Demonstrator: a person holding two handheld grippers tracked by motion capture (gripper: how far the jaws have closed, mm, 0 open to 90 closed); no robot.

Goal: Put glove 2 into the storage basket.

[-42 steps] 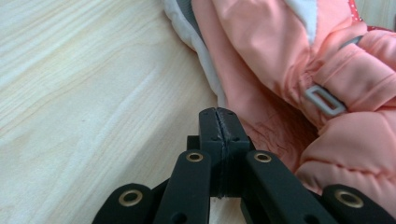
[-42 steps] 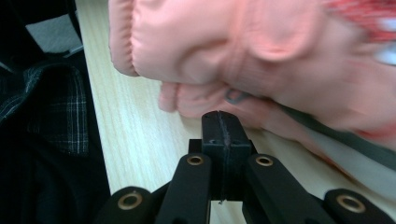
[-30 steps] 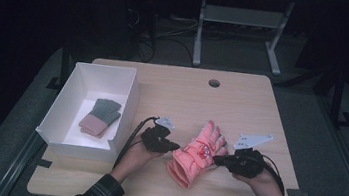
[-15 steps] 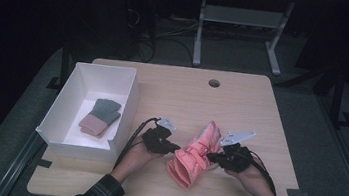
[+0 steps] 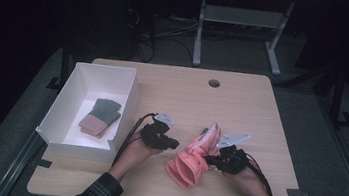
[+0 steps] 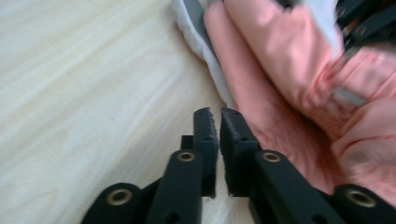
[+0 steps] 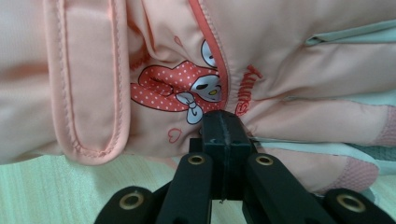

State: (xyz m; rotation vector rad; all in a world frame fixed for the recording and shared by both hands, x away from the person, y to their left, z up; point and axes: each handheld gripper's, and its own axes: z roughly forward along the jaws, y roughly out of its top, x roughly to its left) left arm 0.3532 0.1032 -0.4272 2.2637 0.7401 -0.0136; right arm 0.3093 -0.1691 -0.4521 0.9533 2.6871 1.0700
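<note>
1. The padded pink ski glove [image 5: 195, 156] is lifted on edge at the near middle of the wooden table [image 5: 242, 101].
2. Its fabric is pinched by the right gripper [image 7: 226, 127], jaws clamped.
3. The left gripper [image 6: 215, 122], nearly closed, is held empty just left of it.

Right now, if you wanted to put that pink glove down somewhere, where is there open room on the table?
The far half of the table, between the white box and the right edge, past the round hole, is bare. The near middle is crowded: pink glove, left gripper, right gripper. The box holds a grey-pink glove.
</note>
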